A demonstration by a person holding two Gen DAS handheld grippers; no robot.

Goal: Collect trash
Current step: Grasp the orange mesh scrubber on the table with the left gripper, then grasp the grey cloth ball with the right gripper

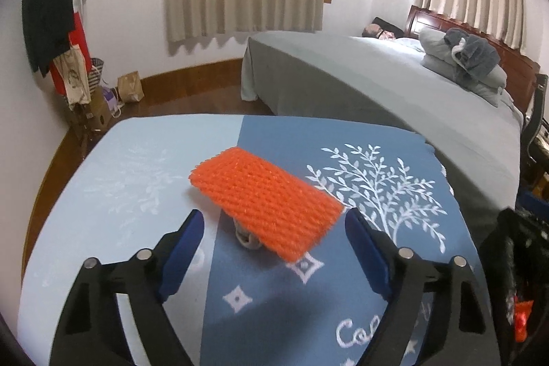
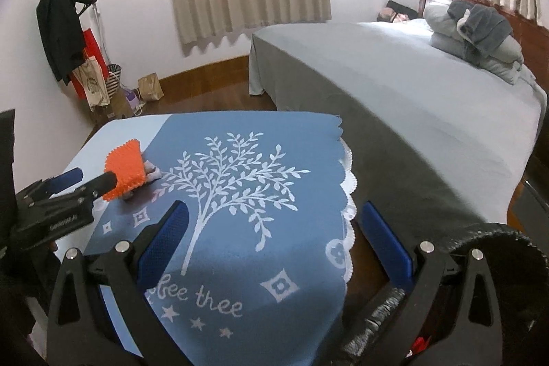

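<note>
An orange foam net sleeve (image 1: 266,203) lies on the blue tablecloth (image 1: 137,180), propped on a small grey crumpled scrap (image 1: 247,237). My left gripper (image 1: 274,222) is open, its blue fingers on either side of the sleeve's near end, one finger at its right corner. The sleeve (image 2: 125,168) and left gripper (image 2: 92,182) also show at the left of the right wrist view. My right gripper (image 2: 274,215) is open and empty, low over the tablecloth's tree print (image 2: 233,180) near the table's right edge.
A black trash bag (image 2: 497,263) with a rolled rim stands at the lower right; it also shows in the left wrist view (image 1: 514,263). A grey bed (image 2: 411,84) with pillows lies beyond the table. A coat rack (image 2: 61,23) and bags stand by the left wall.
</note>
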